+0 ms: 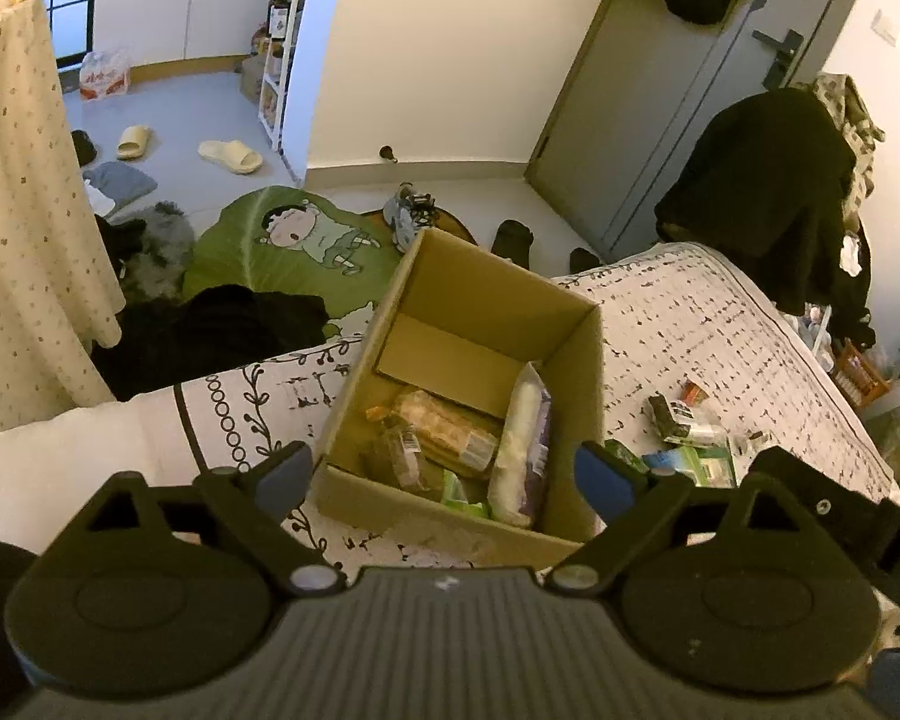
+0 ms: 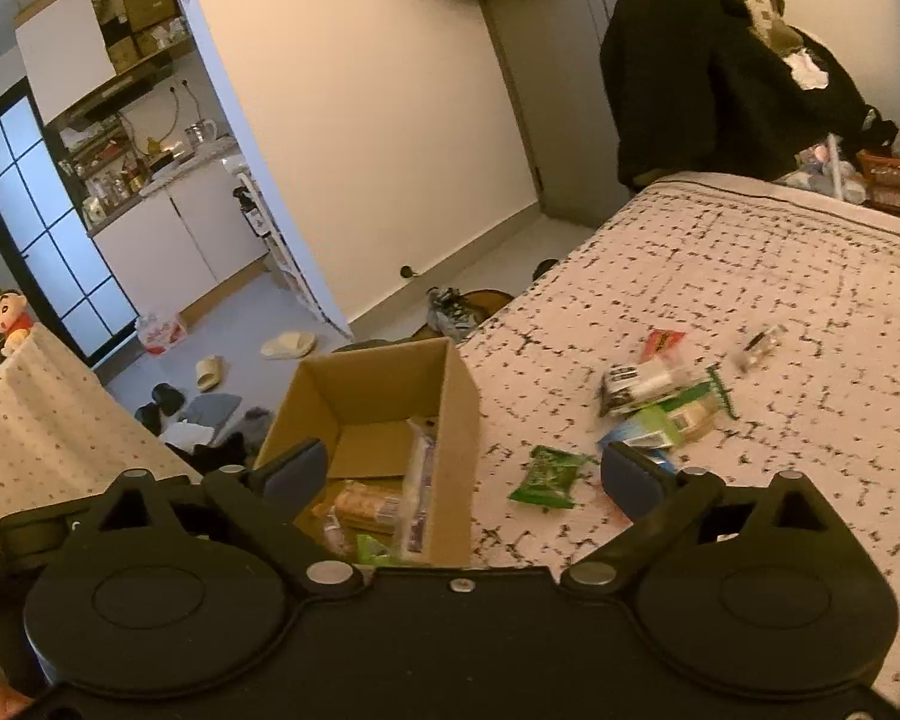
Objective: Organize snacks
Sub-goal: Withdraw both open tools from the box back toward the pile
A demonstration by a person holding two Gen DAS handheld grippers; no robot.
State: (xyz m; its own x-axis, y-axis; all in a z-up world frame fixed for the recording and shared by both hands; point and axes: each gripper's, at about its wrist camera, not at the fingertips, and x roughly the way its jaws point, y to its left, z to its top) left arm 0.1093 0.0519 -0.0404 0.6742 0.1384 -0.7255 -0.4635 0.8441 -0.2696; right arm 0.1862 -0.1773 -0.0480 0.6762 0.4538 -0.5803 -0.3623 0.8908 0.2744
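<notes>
An open cardboard box (image 1: 588,372) stands on the patterned bed cover and holds several snacks: a white and purple packet (image 1: 525,450) upright against its right wall, a bread packet (image 1: 444,426), and a green wrapper (image 1: 462,495). My left gripper (image 1: 444,471) hangs open above the box's near edge, nothing between its fingers. In the right wrist view the same box (image 2: 459,414) sits left of centre. My right gripper (image 2: 465,471) is open and empty above its near right corner. A green packet (image 2: 549,477) and a pile of loose snacks (image 2: 660,402) lie on the bed to the right.
The bed cover (image 2: 750,252) stretches to the right and far side. A chair draped in dark clothes (image 2: 690,72) stands at its far end. Slippers (image 1: 231,155), clothes and a green cartoon cushion (image 1: 294,246) litter the floor beyond the box. A cloth-covered table (image 1: 24,192) is at left.
</notes>
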